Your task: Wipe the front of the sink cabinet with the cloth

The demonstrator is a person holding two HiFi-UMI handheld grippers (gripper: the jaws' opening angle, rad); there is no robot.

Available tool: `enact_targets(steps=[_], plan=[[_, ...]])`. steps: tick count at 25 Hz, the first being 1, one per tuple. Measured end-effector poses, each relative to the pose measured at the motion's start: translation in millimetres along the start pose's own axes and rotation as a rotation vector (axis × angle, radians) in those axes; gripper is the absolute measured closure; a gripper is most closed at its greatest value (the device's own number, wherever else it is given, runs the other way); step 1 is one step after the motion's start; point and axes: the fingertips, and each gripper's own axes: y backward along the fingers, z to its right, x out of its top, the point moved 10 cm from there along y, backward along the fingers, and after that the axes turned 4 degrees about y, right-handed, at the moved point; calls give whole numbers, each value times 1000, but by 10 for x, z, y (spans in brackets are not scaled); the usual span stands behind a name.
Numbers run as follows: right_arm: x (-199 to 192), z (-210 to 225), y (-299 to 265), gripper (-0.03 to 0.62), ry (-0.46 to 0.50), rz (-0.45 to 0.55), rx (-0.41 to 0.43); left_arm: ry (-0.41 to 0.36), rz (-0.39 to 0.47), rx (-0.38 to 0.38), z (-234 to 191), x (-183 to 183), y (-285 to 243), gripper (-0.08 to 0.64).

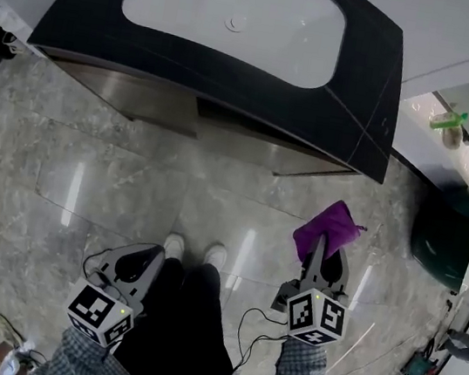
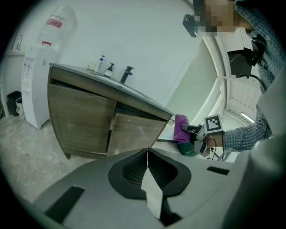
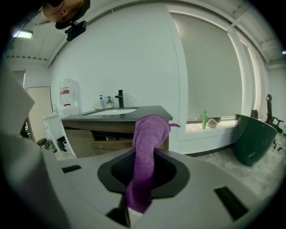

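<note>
Plainly, we stood back from the sink cabinet (image 2: 82, 120), and nothing yet touched its wooden front, which faced us across the marble floor (image 1: 86, 176). Our right gripper (image 3: 142, 181) had its jaws clamped on the purple cloth (image 3: 149, 143). The fabric rose from between them and flopped forward in a loose fold. Our left gripper (image 2: 147, 172) had its jaws pressed together with nothing between them, and we held it low beside our leg. The drawer (image 2: 134, 132) on the cabinet's right side looked to be pulled a little way out, with a dark gap above it.

We judged the wiping not begun, and saw several ways it could go wrong. The cloth was pinched along a narrow strip, so under pressure its loose top might fold aside and let the hard jaw tips scrape the wood. Dragging across the protruding drawer's edge could snag the fabric and tug it out of the grip. Leaning on that drawer might simply shove it inward rather than clean it. The dark green tub (image 1: 438, 237) near our right side could foul a wide stroke
</note>
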Motion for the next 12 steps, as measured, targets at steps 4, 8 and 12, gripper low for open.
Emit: enact_targets(steps=[4,8,12], plan=[[-201,190,-369,509,-95,25,-60,-52,-8,0,-71,-99,-307,545],[-252,418,-675,509,-92,39,-101,37,-4,29,-10,-269,-447,545],[-221,627,-1003,509,-94,84,-163,71,9,55,-33,-352,-583,544]])
